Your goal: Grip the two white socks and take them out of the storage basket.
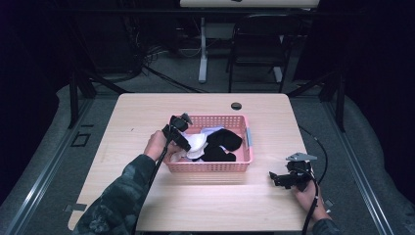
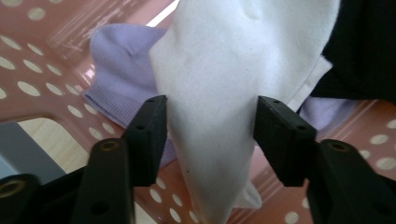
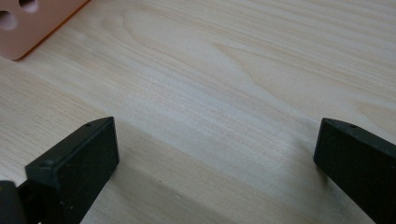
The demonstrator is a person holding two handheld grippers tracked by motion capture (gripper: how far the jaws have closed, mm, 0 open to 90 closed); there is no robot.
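Pink perforated plastic forms the rectangular basket (image 1: 210,166) that is set near the middle of the pale wooden table (image 1: 147,107). Inside it, a white fabric sock (image 2: 224,93) is seen lying among a lilac ribbed sock (image 2: 121,70) and black fabric pieces (image 1: 222,144). The left gripper (image 2: 210,135) is lowered into the left end of the basket, and the narrow end of the white fabric sock is framed between its 2 black jaws. The jaws are held about half apart; the sock's edges are met by both pads in the left gripper view, though how firmly the fabric is pinched cannot be told. The lilac ribbed sock is seen behind and to the left of the white one, resting on the basket's dotted floor, and the black fabric is seen at the upper right of that view.

The right gripper (image 1: 288,177) is held low over the table, near its right edge, well apart from the basket. In the right gripper view its 2 jaws are spread wide with bare wood between them, and nothing is gripped. A corner of the pink basket is seen at the upper left of that view.
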